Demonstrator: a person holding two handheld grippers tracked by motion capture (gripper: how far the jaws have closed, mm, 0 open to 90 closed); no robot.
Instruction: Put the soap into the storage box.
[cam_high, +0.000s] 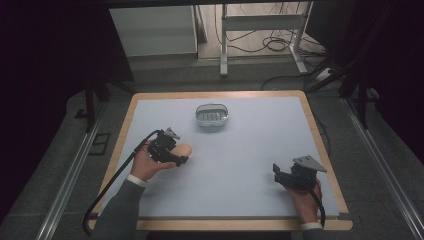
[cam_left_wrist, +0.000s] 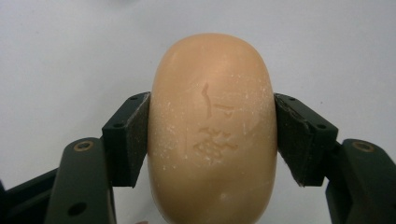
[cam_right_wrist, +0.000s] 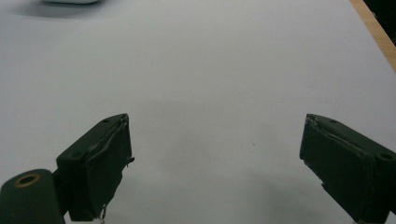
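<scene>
An oval tan soap bar (cam_left_wrist: 212, 130) with a stamped mark sits between the two black pads (cam_left_wrist: 128, 140) of my left gripper (cam_left_wrist: 212, 140), which press on both its sides. In the high view the soap bar (cam_high: 184, 149) pokes out to the right of the left gripper (cam_high: 181, 157), low over the left part of the pale blue mat. My right gripper (cam_high: 276, 173) rests near the mat's front right corner, and its jaws stand wide apart over bare mat (cam_right_wrist: 215, 154) with nothing between them.
A small grey oval soap dish (cam_high: 212, 115) sits at the back middle of the mat (cam_high: 250, 145); its edge (cam_right_wrist: 70, 1) shows at the top of the right gripper view. The wooden table rim (cam_high: 325, 150) borders the mat. Cables trail from both grippers.
</scene>
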